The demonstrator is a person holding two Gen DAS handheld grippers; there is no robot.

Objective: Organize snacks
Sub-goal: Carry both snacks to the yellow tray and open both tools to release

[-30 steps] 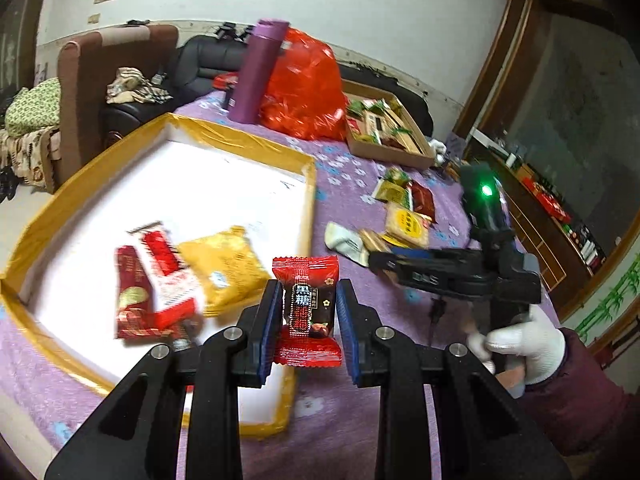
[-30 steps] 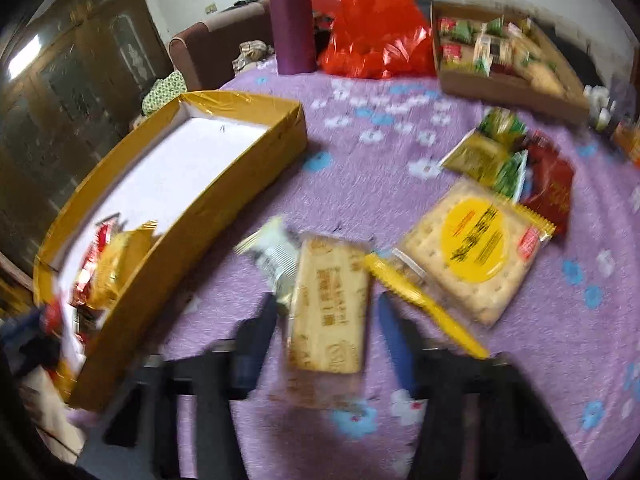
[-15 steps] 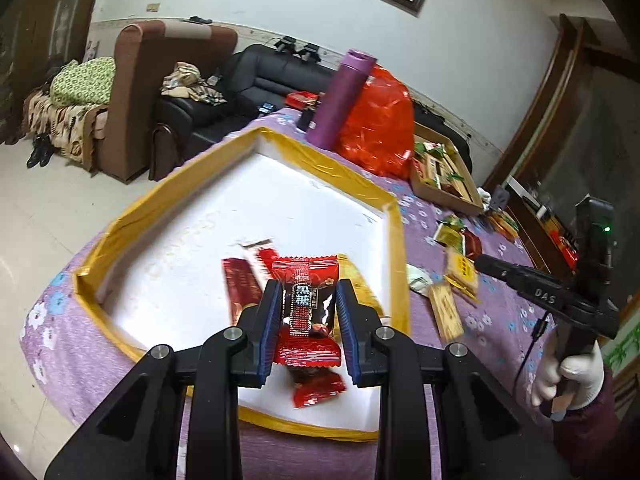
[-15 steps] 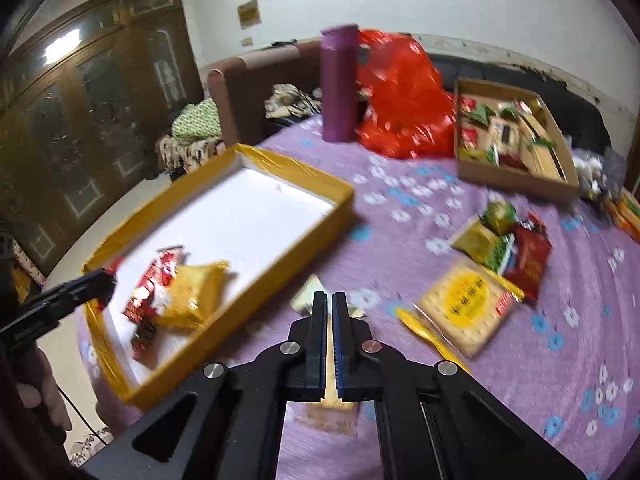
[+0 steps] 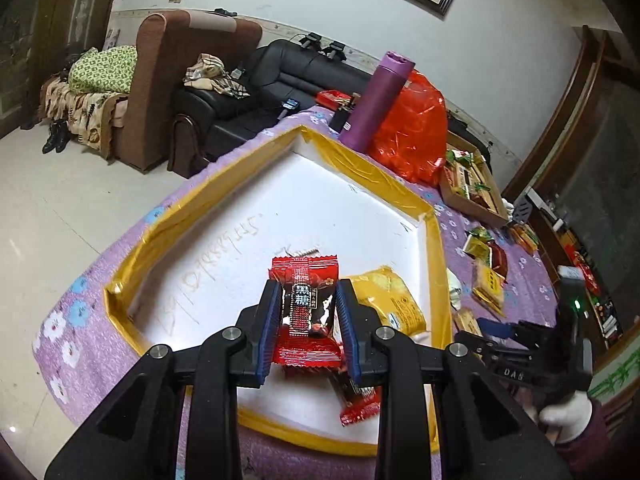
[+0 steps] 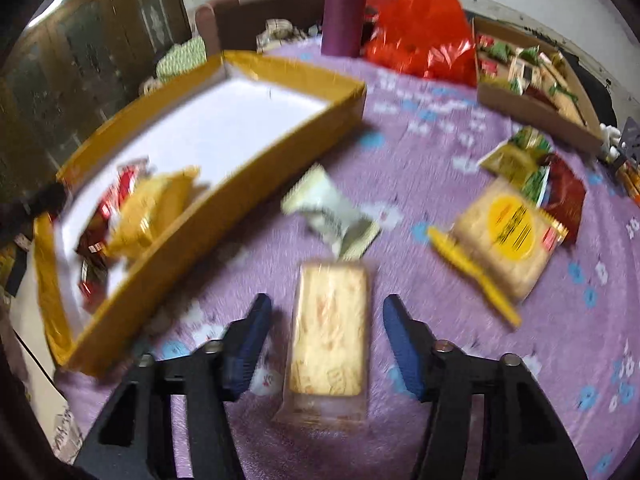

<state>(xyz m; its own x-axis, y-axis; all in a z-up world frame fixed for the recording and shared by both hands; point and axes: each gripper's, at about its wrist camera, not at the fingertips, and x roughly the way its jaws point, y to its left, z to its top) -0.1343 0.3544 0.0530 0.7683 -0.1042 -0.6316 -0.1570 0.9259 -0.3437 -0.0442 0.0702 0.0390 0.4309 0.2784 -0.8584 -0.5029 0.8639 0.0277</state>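
Your left tool (image 5: 308, 326) pinches a red candy packet (image 5: 306, 312) over the near end of the gold-rimmed tray (image 5: 434, 264). Your right tool (image 6: 326, 338) has just been opening; its pads stand apart on either side of a biscuit packet (image 6: 330, 336) lying on the purple desk (image 6: 440, 152), not pressing it. Farther off lie a round-labelled cracker pack (image 6: 508, 236) and a cardboard box of snacks (image 6: 532, 84).
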